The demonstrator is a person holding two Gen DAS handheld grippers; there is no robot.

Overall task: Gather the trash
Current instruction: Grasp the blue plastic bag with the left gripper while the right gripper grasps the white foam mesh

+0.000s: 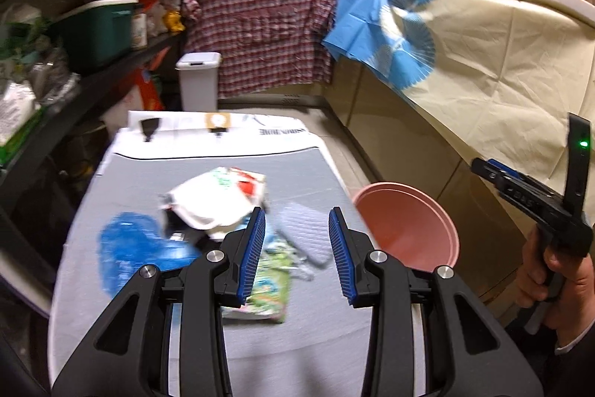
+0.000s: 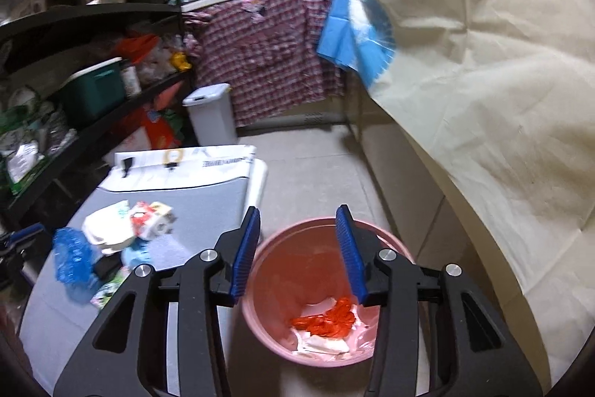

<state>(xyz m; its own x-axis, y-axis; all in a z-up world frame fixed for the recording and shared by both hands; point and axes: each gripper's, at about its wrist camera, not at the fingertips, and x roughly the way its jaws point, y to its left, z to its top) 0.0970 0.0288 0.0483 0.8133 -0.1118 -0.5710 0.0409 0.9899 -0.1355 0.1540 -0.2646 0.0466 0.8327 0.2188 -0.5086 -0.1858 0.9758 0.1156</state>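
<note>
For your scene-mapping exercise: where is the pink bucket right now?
The pink bucket stands on the floor right of the grey-topped table, below the right gripper in the right wrist view.

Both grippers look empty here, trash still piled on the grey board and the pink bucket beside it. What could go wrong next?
1. The trash pile overlaps loosely; the left gripper, open above it, may pinch several pieces or drag the blue bag off the grey board.
2. The pink bucket stands below the board's edge, so a piece released early could land on the floor.
</note>
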